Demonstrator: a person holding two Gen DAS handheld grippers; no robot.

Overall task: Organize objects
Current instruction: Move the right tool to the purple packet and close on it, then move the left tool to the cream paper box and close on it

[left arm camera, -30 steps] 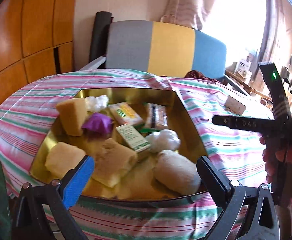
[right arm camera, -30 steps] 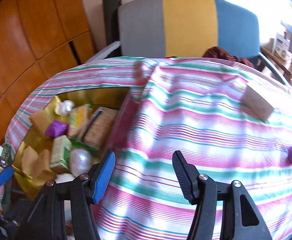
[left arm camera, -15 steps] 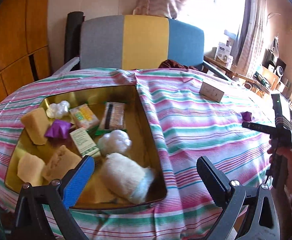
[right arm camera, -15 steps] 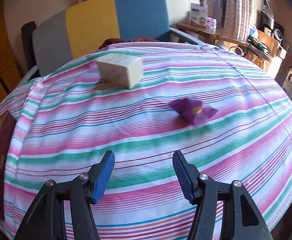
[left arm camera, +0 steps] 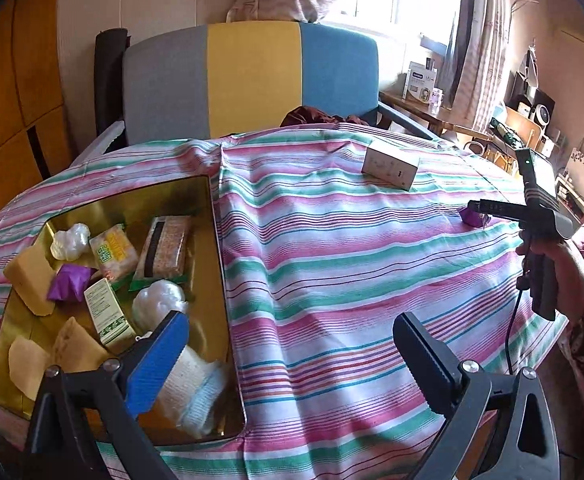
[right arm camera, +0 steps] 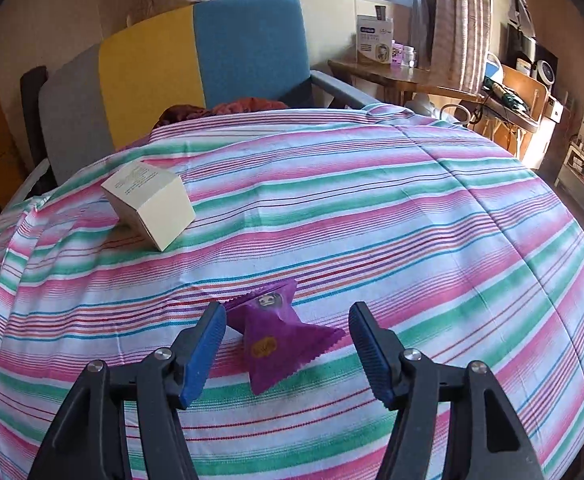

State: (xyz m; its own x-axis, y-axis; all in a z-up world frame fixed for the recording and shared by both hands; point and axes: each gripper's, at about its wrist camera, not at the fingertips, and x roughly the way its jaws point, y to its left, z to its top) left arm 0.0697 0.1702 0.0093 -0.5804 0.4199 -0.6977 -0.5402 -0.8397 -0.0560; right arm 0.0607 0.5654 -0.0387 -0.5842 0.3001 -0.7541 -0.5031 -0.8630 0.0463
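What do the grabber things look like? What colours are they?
Each gripper, left and right, is black plastic with silver bolts, one ribbed blue finger pad and one black. The right one's handle has a green light and a thin black cable.

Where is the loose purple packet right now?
In the right wrist view the purple packet lies on the striped cloth between the open right claw's fingers, nearer than the cream box to its left.
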